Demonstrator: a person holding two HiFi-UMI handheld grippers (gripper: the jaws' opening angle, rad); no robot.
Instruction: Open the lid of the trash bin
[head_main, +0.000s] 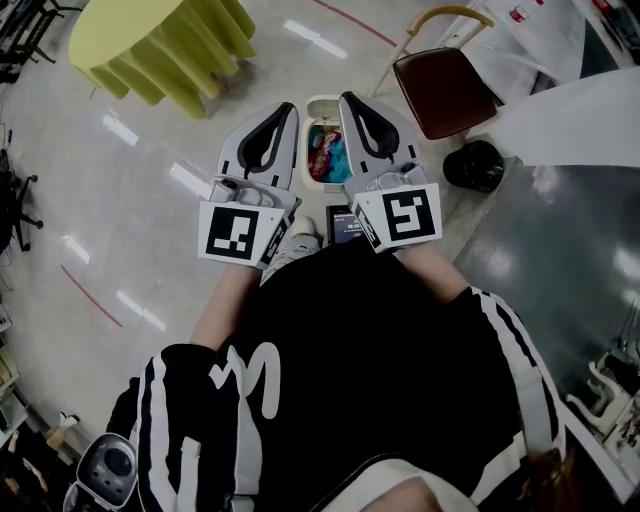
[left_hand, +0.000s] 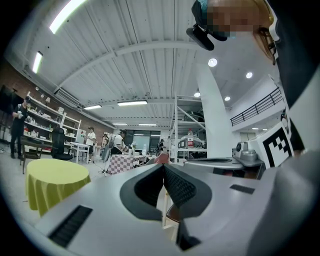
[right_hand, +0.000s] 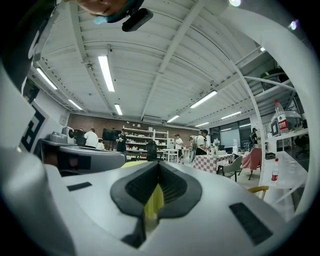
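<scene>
Left gripper (head_main: 283, 112) and right gripper (head_main: 350, 102): jaws pressed together, nothing between them, held level side by side. Below, between the two, the trash bin (head_main: 322, 100) stands on the floor. Colourful rubbish (head_main: 328, 155) shows inside. The lid looks already open; little seems left to do.

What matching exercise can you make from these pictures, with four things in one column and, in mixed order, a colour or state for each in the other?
Things:
1. trash bin
2. round table
3. chair
4. left gripper

Colours or states:
A. covered with a yellow-green cloth
B. jaws together, holding nothing
C. white, with coloured rubbish showing inside
D. dark brown seat, pale frame

Pairs: 1-C, 2-A, 3-D, 4-B
</scene>
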